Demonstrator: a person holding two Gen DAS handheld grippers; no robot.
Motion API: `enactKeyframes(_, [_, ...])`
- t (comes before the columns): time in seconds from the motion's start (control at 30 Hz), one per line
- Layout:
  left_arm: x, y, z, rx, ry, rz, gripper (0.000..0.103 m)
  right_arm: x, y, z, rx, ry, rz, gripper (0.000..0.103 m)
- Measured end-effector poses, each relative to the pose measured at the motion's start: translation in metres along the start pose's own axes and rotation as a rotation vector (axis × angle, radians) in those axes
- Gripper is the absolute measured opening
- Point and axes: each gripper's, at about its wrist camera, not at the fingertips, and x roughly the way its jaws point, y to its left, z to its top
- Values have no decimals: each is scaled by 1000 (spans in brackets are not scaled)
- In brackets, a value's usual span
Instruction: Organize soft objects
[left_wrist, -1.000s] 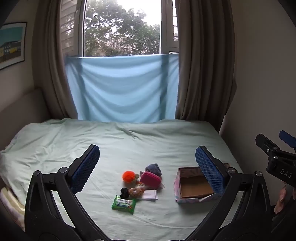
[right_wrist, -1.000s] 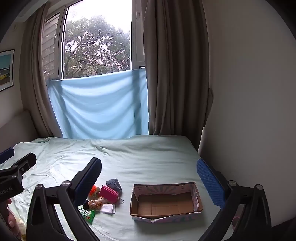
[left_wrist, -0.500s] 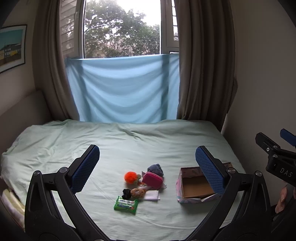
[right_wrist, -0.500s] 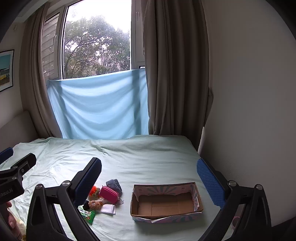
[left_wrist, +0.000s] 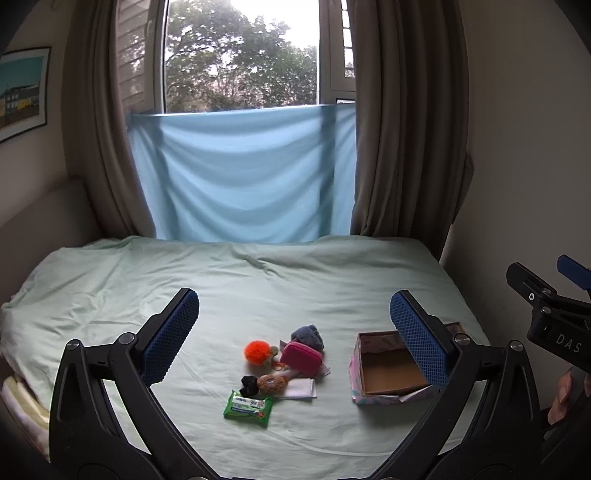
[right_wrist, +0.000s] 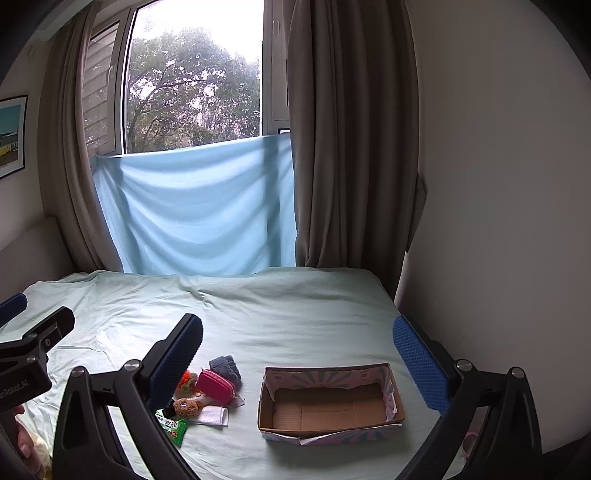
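- Left wrist view: I'm holding the left gripper (left_wrist: 291, 317) spread wide and empty above the bed (left_wrist: 110, 280), well short of the soft-object pile (left_wrist: 284, 362) — the items are touching, so one pinch risks dragging a neighbour along.
- I'm keeping the right gripper (right_wrist: 297, 349) equally wide, carrying nothing, over the open box (right_wrist: 328, 428) — its light cardboard could be sliding or tipping on the soft sheet.
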Motion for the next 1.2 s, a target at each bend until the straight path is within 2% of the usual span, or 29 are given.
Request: enactKeyframes(1.2, [10,2,2,2,7,16,103,11,-1,6,4,8,13,102])
